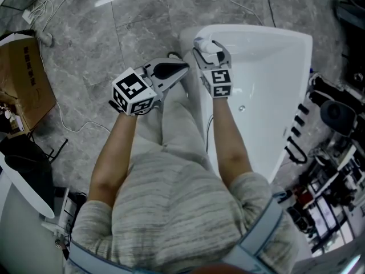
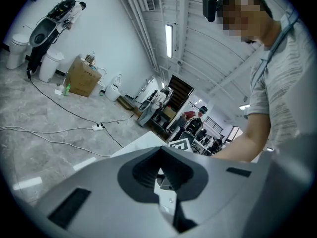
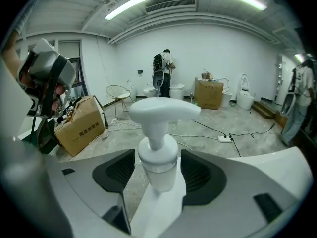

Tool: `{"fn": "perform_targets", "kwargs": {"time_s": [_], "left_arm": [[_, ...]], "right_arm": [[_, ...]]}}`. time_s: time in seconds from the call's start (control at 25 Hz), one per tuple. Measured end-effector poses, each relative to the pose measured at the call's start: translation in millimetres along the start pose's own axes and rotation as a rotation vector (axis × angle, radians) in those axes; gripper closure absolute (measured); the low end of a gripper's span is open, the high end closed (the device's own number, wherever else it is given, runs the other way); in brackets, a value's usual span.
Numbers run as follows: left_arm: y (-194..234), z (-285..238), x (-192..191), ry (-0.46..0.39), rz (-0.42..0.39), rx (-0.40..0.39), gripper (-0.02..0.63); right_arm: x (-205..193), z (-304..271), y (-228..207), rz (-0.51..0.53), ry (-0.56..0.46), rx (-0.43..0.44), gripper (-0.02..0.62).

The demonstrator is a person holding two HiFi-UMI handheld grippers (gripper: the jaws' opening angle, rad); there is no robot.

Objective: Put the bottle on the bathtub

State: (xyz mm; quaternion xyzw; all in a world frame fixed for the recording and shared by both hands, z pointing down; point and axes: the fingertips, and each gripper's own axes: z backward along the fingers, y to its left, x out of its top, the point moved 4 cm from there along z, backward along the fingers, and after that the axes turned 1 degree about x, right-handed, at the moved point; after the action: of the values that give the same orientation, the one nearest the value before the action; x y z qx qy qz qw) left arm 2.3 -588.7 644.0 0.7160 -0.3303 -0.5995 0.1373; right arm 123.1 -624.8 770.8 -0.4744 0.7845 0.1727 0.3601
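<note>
Bathtub rim, bottle mostly under right gripper

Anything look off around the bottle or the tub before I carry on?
Nothing stands out. The pump bottle stands upright on the corner rim of the bathtub, between the open fingers of the right gripper. No spill or damage shows.

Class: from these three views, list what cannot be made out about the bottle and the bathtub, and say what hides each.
Bottle below its pump collar: covered by the right gripper in the head view, cut off by that gripper's own body in the right gripper view. So whether it stands on the bathtub can't be told.
Near end of the bathtub: head view, behind the person's right arm.
</note>
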Motion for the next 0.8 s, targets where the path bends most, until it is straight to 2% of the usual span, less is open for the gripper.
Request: {"fn": "perform_targets", "kwargs": {"time_s": [0.56,0.8], "left_arm": [[-19.3,10.6,14.0,-0.012,-0.017,-0.005,0.601],[-33.0,23.2,17.0,-0.029,-0.018,-0.012,0.601]], "right_arm": [[4.0,37.6,5.4,-0.029,0.021,-0.034,0.330],[11.5,58.6,13.6,-0.047,-0.003,-0.049,0.330]]}}
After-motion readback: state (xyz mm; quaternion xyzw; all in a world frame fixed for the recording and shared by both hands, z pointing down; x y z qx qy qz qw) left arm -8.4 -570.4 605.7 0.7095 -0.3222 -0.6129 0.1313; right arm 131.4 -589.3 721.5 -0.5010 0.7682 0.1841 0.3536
